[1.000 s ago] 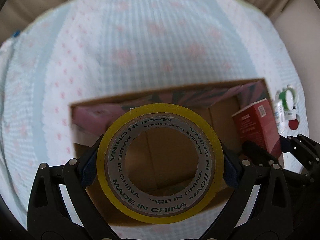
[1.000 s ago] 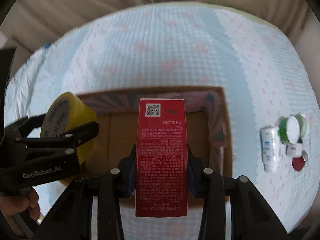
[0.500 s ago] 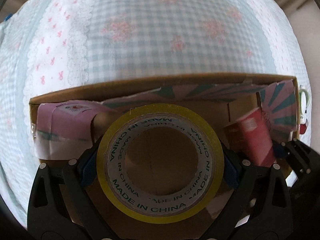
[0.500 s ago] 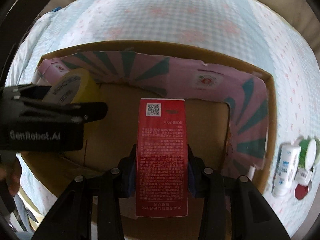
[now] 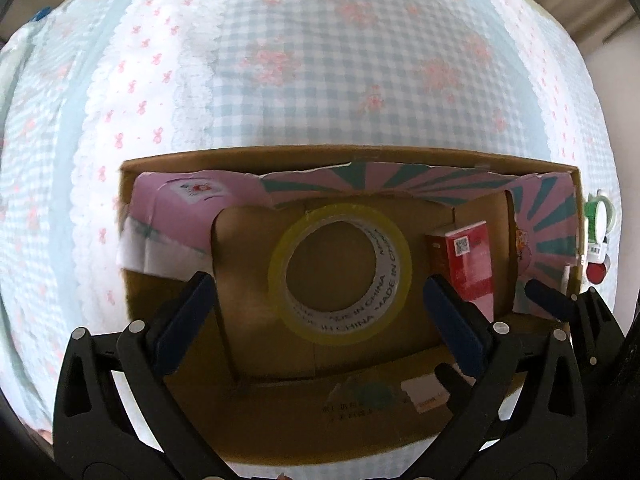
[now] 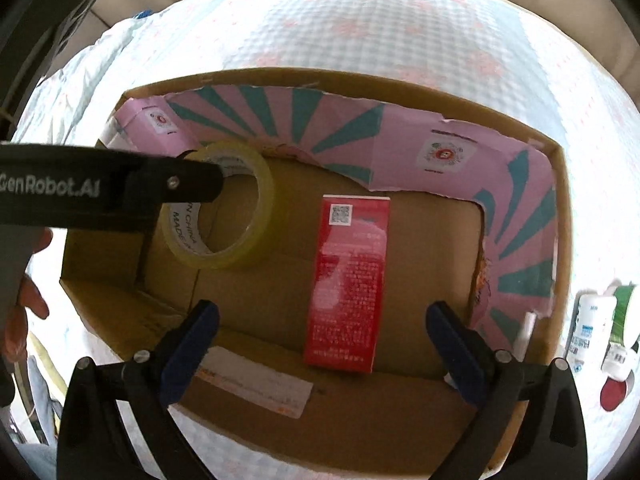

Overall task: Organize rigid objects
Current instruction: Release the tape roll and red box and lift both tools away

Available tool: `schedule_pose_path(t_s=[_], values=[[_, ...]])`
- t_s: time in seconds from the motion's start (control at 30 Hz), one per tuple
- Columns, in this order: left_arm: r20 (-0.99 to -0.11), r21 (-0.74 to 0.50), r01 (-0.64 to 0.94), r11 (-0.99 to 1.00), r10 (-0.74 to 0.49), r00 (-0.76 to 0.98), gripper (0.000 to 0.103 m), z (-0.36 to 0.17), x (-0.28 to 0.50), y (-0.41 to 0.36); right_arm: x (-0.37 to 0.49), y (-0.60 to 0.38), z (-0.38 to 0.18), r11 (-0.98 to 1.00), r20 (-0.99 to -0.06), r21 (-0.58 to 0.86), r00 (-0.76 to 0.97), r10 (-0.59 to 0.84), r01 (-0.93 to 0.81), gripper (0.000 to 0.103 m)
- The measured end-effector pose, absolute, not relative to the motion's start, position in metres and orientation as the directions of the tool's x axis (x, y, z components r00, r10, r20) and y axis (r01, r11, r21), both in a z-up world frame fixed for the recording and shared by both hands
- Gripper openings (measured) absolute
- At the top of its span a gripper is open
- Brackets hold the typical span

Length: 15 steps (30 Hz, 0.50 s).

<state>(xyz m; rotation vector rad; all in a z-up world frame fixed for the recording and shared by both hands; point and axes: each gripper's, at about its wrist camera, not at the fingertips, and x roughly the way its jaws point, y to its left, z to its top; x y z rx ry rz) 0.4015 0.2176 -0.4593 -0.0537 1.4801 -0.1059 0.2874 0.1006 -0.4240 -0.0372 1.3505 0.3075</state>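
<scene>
Both grippers have just been opening and now stand spread above the cardboard box (image 6: 560,208): the left gripper (image 5: 320,308) has nothing between its fingers, nor has the right gripper (image 6: 322,332). The tape roll (image 5: 340,274) lies flat on the box floor. The red carton (image 6: 348,280) lies at its 3 o'clock, apart from it.

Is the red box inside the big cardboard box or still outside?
Inside. The red box lies flat on the cardboard box's floor, walls all around it.
</scene>
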Motion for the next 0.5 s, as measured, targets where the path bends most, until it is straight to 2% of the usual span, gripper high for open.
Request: schedule_pose_path(t_s=[0.23,0.5], values=[[-0.98,-0.099,0.02,0.995,-0.101,0.17,0.103,-0.415,0.384,0.225,0.273,0.106,-0.39,0.964,-0.955,0.098,0.248,0.161,-0.248,0.103],[-0.942,-0.096,0.003,0.995,-0.092,0.324,0.103,-0.337,0.347,0.232,0.254,0.094,-0.325,0.963,-0.93,0.062,0.335,0.151,-0.261,0.103]])
